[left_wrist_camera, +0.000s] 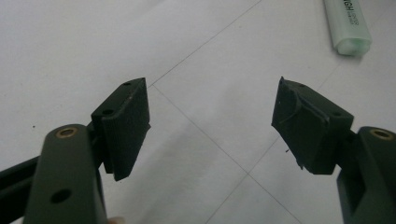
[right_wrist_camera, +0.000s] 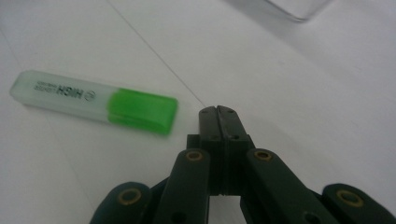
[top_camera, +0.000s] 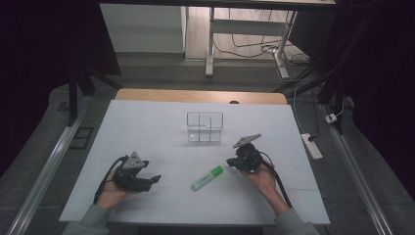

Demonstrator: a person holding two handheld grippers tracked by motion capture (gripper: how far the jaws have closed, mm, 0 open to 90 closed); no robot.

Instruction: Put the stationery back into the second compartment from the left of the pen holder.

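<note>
A green highlighter [top_camera: 207, 177] lies flat on the white table top [top_camera: 147, 122], between my two hands; its bright green cap end [right_wrist_camera: 142, 111] points toward my right gripper. My right gripper [right_wrist_camera: 218, 112] is shut with nothing in it, its tips just beside the cap and apart from it; from above, the right gripper [top_camera: 231, 162] sits right of the marker. My left gripper [left_wrist_camera: 212, 121] stands open over bare table, empty, with the pale end of the highlighter [left_wrist_camera: 349, 25] farther off at the upper right. From above, the left gripper [top_camera: 155, 179] rests left of the marker.
A clear plastic divided box [top_camera: 204, 126] stands behind the marker toward the table's far middle; its corner [right_wrist_camera: 299, 8] shows at the top of the right gripper view. A power strip [top_camera: 311, 145] and cables lie on the floor to the right. Desk legs stand beyond the table.
</note>
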